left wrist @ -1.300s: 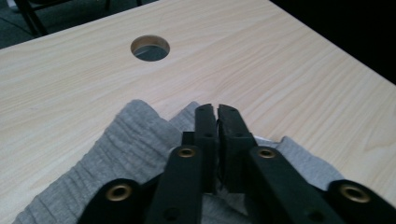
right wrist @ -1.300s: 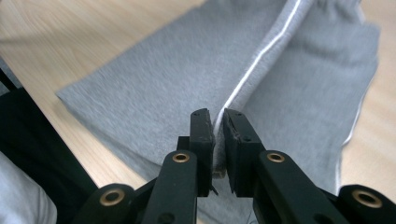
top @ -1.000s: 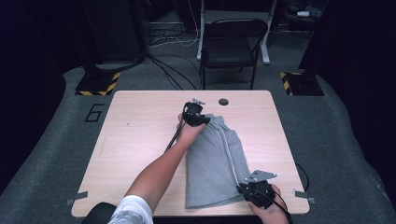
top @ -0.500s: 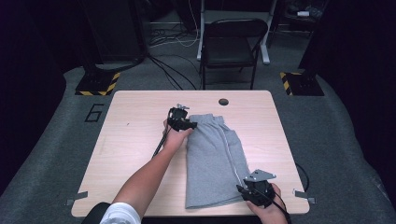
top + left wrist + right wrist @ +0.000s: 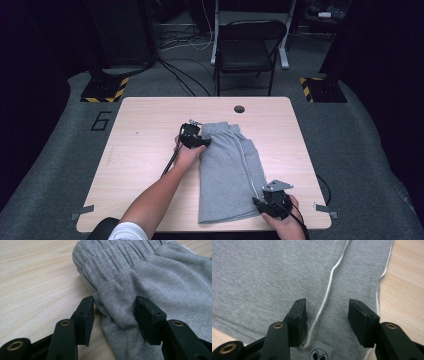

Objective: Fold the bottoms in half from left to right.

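Grey shorts lie folded lengthwise on the wooden table, waistband at the far end. My left gripper is at the shorts' left edge just below the waistband; its jaws stand open around a raised fold of grey cloth. My right gripper is at the near right corner of the shorts, jaws open over the hem. Between them runs a white piping line, with a small logo label at the hem.
A round cable hole sits near the table's far edge. A black folding chair stands behind the table. Bare wood stretches left of the shorts. Cables trail from both grippers.
My left gripper has moved left and toward me, from the top middle of the waistband to the shorts' left edge. The waistband now lies spread wider. The right gripper has stayed put.
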